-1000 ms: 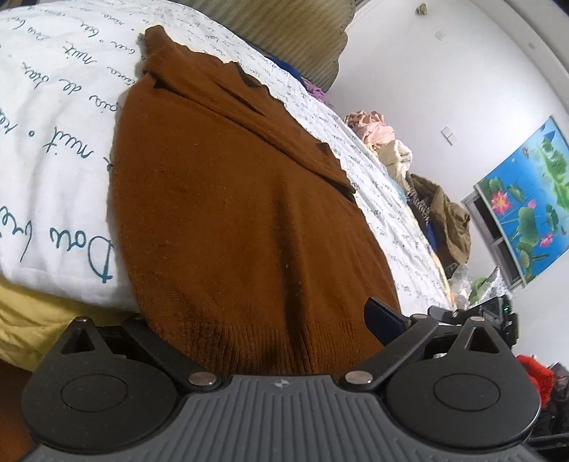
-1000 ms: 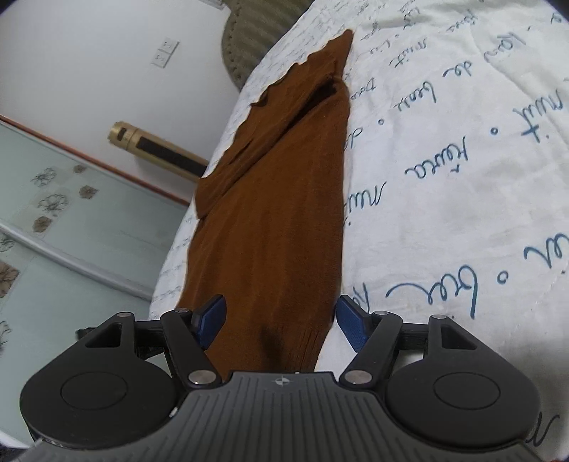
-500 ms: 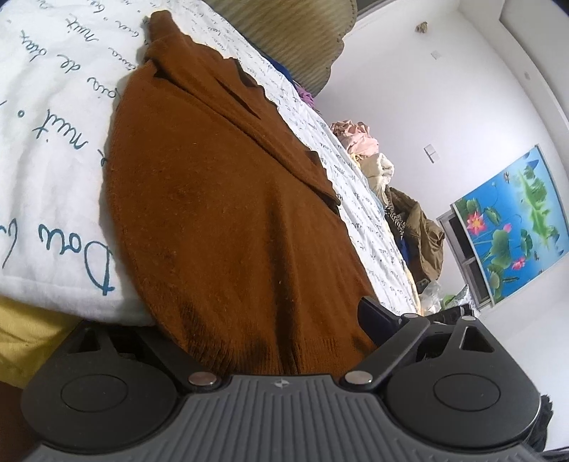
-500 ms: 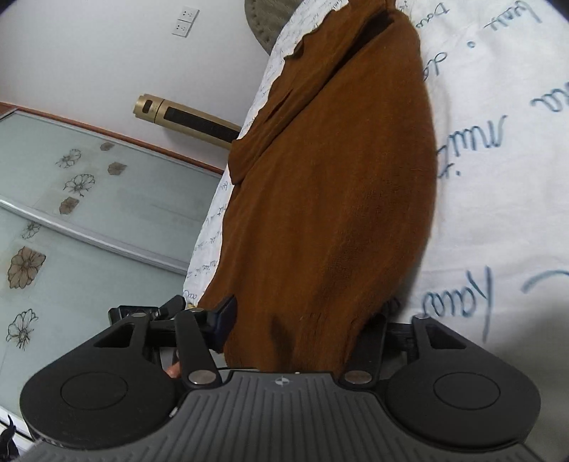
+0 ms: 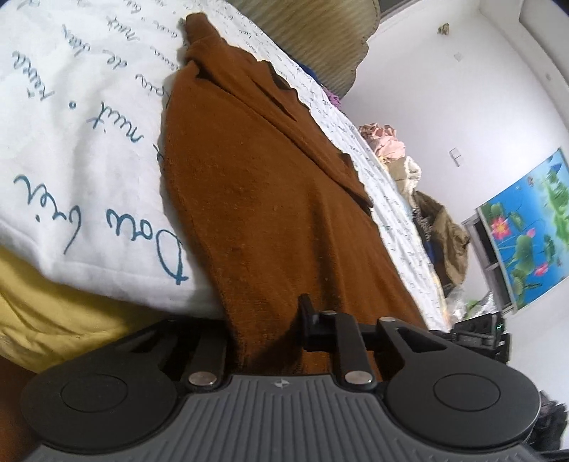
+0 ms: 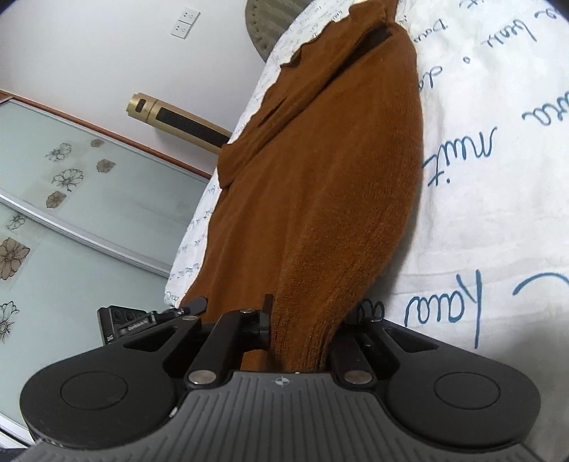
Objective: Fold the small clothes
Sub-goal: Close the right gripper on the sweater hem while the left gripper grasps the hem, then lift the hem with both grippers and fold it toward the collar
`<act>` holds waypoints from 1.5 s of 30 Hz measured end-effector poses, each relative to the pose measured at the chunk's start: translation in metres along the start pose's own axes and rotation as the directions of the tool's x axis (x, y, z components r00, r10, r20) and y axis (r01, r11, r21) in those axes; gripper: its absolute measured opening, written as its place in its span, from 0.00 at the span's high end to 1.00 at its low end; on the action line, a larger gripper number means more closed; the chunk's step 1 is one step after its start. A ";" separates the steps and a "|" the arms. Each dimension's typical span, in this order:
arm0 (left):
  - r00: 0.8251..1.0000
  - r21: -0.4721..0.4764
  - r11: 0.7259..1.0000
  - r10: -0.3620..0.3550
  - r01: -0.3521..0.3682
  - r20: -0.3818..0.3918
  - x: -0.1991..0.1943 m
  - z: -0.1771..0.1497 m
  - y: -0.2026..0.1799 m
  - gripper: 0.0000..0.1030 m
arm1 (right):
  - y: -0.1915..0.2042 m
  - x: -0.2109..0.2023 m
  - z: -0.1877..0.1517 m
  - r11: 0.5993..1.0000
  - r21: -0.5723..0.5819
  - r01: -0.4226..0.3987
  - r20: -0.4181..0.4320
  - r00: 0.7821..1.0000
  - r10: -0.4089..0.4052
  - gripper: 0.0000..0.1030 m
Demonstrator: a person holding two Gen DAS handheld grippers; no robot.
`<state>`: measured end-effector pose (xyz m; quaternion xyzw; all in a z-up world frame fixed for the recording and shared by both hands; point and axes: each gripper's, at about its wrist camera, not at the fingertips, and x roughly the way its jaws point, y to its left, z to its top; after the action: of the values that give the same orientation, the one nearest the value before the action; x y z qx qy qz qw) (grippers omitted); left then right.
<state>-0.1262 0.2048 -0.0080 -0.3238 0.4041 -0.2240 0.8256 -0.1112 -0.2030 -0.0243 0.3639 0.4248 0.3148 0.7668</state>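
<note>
**Op A:** I'm watching both hems now. My left gripper has just been closing and is pinching the near hem of the brown knit sweater; my right gripper has just been closing too and is pinching the same hem at its other corner. The sweater is lying lengthwise on the white quilt with blue script, stretching away toward the headboard.

**Op B:** What's worrying you?

**Op A:** I'm thinking each pinch may be catching only the top layer of knit, so the layers could be separating when I lift. The loose folded sleeve along one edge may be sliding out of place too. And the knit is stretchy, so uneven pulling could be skewing the fold.

**Op B:** Anything you can't see?

**Op A:** The fabric is hiding the pads, so I'm not seeing how deep the bite goes. The gripper bodies are covering the hem edge itself, and the collar end is bending away in the fisheye.
</note>
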 end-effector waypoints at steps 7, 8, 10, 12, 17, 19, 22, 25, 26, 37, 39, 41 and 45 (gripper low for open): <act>1.000 0.017 0.999 0.029 -0.029 0.003 -0.003 0.001 -0.005 0.88 | 0.005 0.000 0.002 1.000 -0.009 0.007 0.018 1.000 -0.007 0.90; 0.999 0.014 0.999 0.035 -0.035 0.003 -0.006 0.000 -0.007 0.88 | 0.007 0.000 0.001 1.000 -0.012 0.001 0.021 1.000 0.000 0.90; 0.999 0.006 0.999 0.046 -0.046 0.002 -0.012 -0.002 -0.011 0.89 | 0.012 -0.003 0.002 1.000 -0.026 -0.011 0.020 1.000 0.012 0.90; 0.998 0.016 0.998 0.059 -0.059 0.012 -0.020 -0.004 -0.016 0.88 | 0.017 -0.007 0.003 0.999 -0.047 -0.018 0.017 1.000 0.019 0.90; 0.998 0.000 0.998 0.057 -0.057 0.016 -0.028 -0.005 -0.019 0.88 | 0.021 -0.015 0.006 0.998 -0.057 -0.012 0.015 1.000 0.013 0.90; 0.998 -0.007 0.998 0.058 -0.058 0.013 -0.028 -0.004 -0.021 0.90 | 0.022 -0.017 0.005 0.999 -0.047 -0.019 0.026 0.999 0.021 0.90; 0.997 -0.012 0.996 0.083 -0.083 0.004 -0.031 0.002 -0.029 0.91 | 0.025 -0.022 0.009 0.997 -0.017 -0.070 0.051 0.996 0.071 0.90; 0.990 -0.019 0.991 0.134 -0.135 -0.038 -0.034 0.007 -0.037 0.92 | 0.035 -0.024 0.015 0.995 -0.030 -0.098 0.063 0.993 0.100 0.90; 0.988 -0.027 0.988 0.148 -0.149 -0.052 -0.036 0.008 -0.039 0.92 | 0.038 -0.025 0.016 0.993 -0.031 -0.110 0.062 0.992 0.112 0.90; 0.971 -0.057 0.976 0.203 -0.211 -0.122 -0.015 0.029 -0.035 0.92 | 0.053 -0.025 0.027 0.988 -0.019 -0.156 0.085 0.984 0.157 0.89; 0.969 -0.078 0.973 0.207 -0.219 -0.138 -0.007 0.026 -0.027 0.92 | 0.052 -0.025 0.026 0.990 -0.019 -0.140 0.087 0.986 0.141 0.89; 0.969 -0.101 0.972 0.194 -0.210 -0.153 -0.005 0.021 -0.019 0.92 | 0.050 -0.024 0.025 0.991 -0.013 -0.131 0.085 0.988 0.132 0.89; 0.983 -0.155 0.978 0.117 -0.139 -0.143 -0.011 0.017 0.001 0.90 | 0.042 -0.020 0.023 0.993 0.009 -0.119 0.076 0.990 0.118 0.89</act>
<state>-0.1187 0.2181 0.0049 -0.3483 0.4954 -0.1576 0.7801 -0.1071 -0.2033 0.0274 0.4054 0.3752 0.3429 0.7598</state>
